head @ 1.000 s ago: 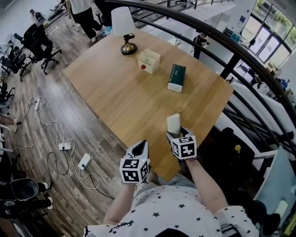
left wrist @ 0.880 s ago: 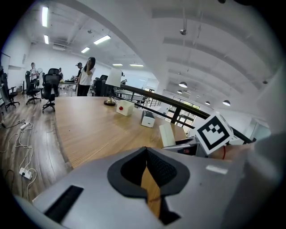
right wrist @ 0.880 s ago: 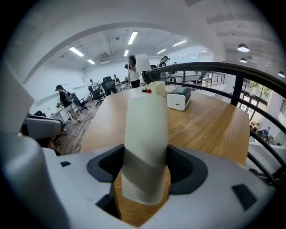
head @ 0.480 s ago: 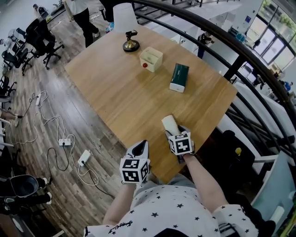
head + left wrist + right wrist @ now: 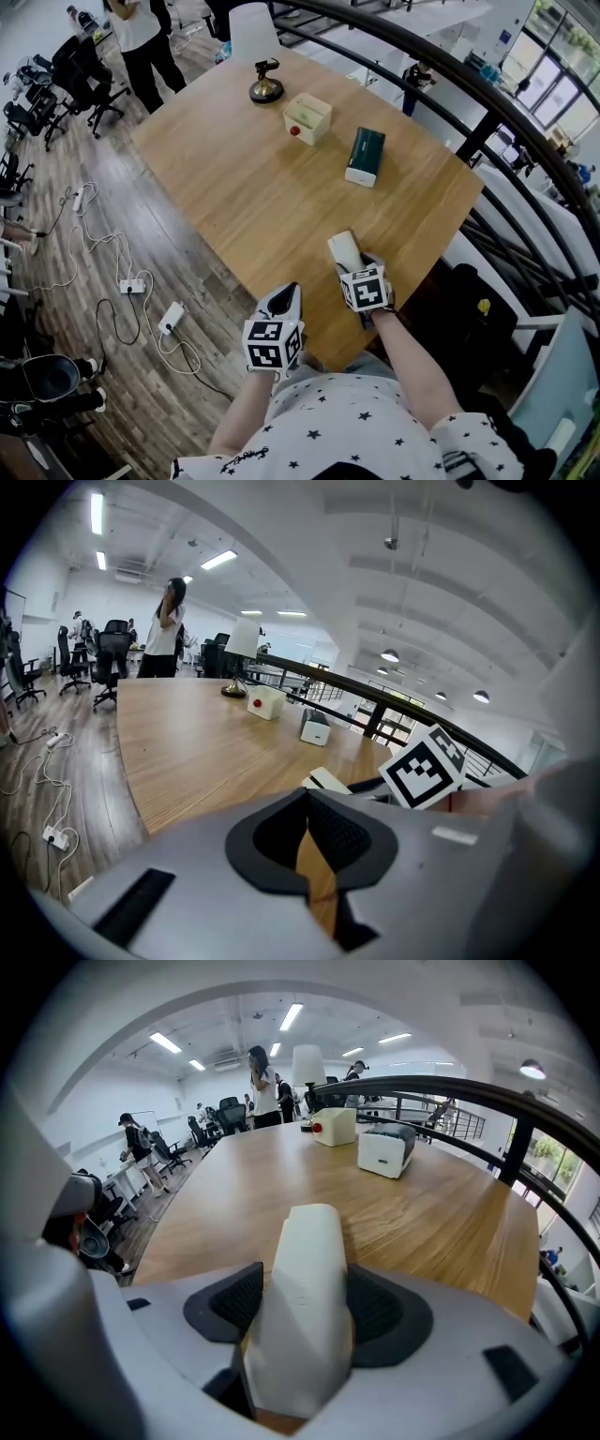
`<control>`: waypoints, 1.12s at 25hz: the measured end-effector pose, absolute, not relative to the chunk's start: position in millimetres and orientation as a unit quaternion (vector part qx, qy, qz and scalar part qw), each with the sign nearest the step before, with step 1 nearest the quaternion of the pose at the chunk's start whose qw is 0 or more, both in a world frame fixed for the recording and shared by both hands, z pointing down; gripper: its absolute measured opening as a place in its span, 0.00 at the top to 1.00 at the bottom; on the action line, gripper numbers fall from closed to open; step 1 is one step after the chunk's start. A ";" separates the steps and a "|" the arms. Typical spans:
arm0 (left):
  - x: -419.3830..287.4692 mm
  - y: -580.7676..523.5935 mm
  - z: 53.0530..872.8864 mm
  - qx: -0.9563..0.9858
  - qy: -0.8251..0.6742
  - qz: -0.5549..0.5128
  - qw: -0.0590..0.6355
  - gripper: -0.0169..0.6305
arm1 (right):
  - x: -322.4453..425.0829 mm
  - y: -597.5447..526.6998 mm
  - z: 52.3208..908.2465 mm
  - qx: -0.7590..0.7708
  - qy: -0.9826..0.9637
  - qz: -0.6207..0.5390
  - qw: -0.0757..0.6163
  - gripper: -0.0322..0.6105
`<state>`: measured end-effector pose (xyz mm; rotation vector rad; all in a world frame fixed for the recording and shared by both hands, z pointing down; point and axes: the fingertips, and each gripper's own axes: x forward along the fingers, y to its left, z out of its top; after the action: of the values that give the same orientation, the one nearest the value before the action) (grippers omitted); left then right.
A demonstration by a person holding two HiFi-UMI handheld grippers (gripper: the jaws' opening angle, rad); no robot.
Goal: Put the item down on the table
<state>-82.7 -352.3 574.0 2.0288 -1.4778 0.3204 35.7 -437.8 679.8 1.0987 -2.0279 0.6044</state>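
The right gripper (image 5: pixel 300 1312) is clamped on the white item (image 5: pixel 343 250) above the table's (image 5: pixel 244 187) near corner, its long axis pointing to the far edge; the left gripper (image 5: pixel 307 836) has its fingers together, holding nothing

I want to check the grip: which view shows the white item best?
The right gripper view: the white item fills its centre, clamped between both jaws. The head view shows only its end sticking out past the right gripper. The left gripper view catches just a small corner.
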 end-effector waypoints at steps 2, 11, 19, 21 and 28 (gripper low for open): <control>-82.0 -352.7 574.9 0.766 -0.554 0.121 0.301 0.95 | 34.7 -437.4 680.1 0.429 -0.791 0.232 0.370 0.52; -79.9 -351.9 572.6 0.777 -0.541 0.123 0.296 0.95 | 32.7 -437.9 679.2 0.441 -0.787 0.214 0.375 0.51; -91.2 -325.9 568.5 0.789 -0.527 0.126 0.291 0.95 | 34.3 -415.5 664.9 0.474 -0.774 0.223 0.356 0.49; -93.5 -317.9 567.3 0.793 -0.521 0.128 0.288 0.95 | 35.9 -406.5 661.1 0.487 -0.769 0.229 0.345 0.49; -102.7 -286.1 564.9 0.807 -0.503 0.134 0.279 0.95 | 35.0 -365.8 645.4 0.520 -0.759 0.239 0.310 0.53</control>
<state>-102.7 -286.1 564.9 2.1641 -1.3496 0.3594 35.0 -365.8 645.4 1.3725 -2.0049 0.6312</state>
